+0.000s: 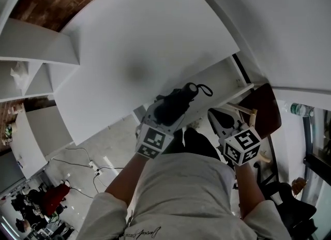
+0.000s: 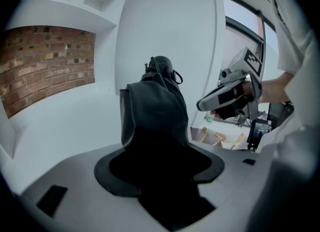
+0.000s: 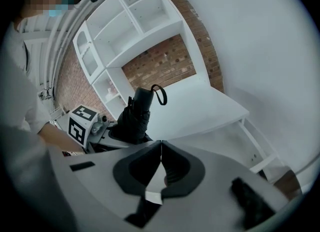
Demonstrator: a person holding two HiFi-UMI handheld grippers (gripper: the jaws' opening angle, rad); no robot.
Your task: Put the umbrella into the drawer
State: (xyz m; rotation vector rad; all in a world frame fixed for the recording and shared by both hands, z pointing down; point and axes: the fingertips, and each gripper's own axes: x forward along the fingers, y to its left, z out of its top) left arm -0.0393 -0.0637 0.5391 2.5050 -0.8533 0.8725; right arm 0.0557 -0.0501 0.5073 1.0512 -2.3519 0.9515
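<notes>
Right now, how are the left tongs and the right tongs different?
The left tongs grip the black folded umbrella; the right tongs hold nothing. The left tongs' jaws stand wide apart around the umbrella; the right tongs' jaws are pressed together. Both tongs are grey and have the same shape.

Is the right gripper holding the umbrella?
No: the right gripper is shut and empty; the left gripper grips the folded black umbrella.
</notes>
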